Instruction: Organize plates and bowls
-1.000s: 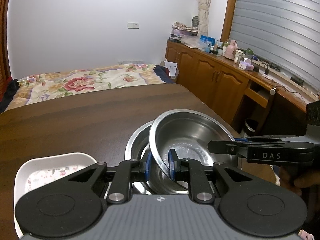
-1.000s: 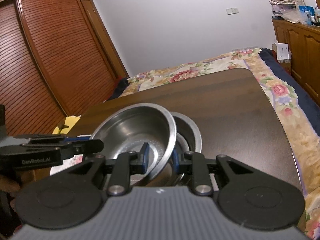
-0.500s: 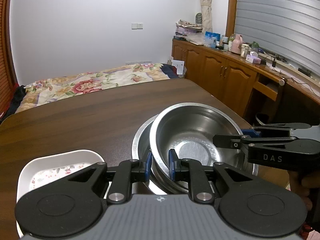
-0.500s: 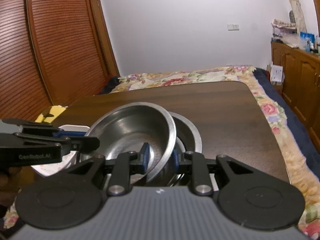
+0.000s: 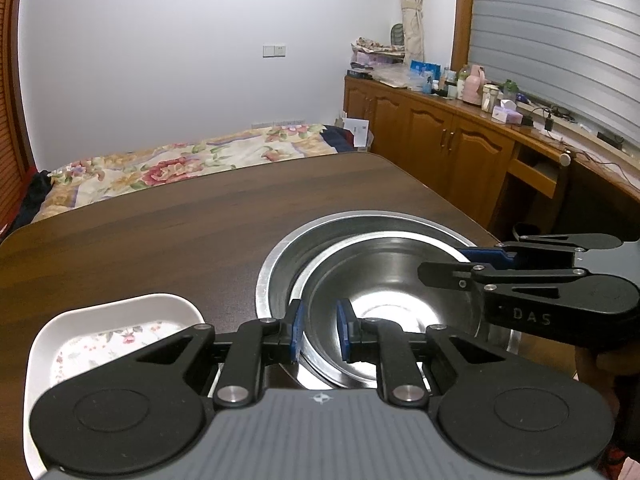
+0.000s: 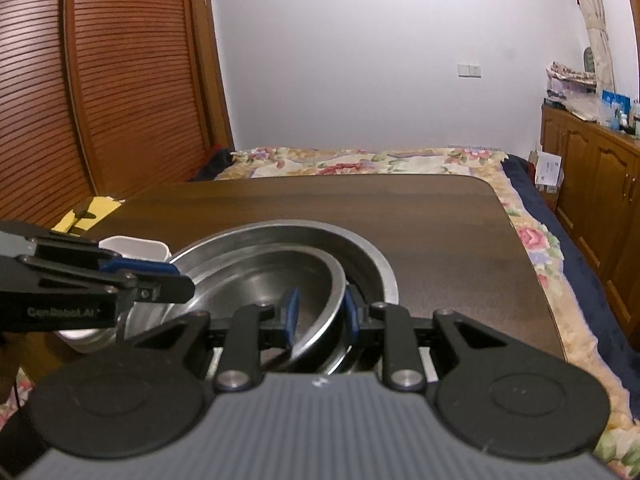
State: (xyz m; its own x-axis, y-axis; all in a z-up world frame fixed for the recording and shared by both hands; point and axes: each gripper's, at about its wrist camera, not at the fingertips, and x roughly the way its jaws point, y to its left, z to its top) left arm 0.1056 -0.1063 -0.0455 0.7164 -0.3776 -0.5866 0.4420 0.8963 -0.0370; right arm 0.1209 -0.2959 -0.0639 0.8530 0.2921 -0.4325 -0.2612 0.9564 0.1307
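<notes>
A small steel bowl (image 5: pixel 392 300) sits nested in a larger steel bowl (image 5: pixel 280 272) on the dark wooden table (image 5: pixel 160 240). My left gripper (image 5: pixel 319 336) is shut on the small bowl's near-left rim. From the right, my right gripper (image 5: pixel 460 260) clamps the opposite rim. In the right wrist view the small bowl (image 6: pixel 256 280) tilts slightly inside the large bowl (image 6: pixel 372 256), with my right gripper (image 6: pixel 320 312) shut on its rim and the left gripper (image 6: pixel 176 278) coming in from the left.
A white rectangular dish with a floral pattern (image 5: pixel 100 332) lies left of the bowls, near the table's front edge. A bed (image 5: pixel 180 164) lies beyond the table. Wooden cabinets (image 5: pixel 460 148) with clutter line the right wall.
Both grippers have lowered the small bowl from a raised, tilted pose down into the larger bowl. It now lies nearly level. Both grips stay on its rim.
</notes>
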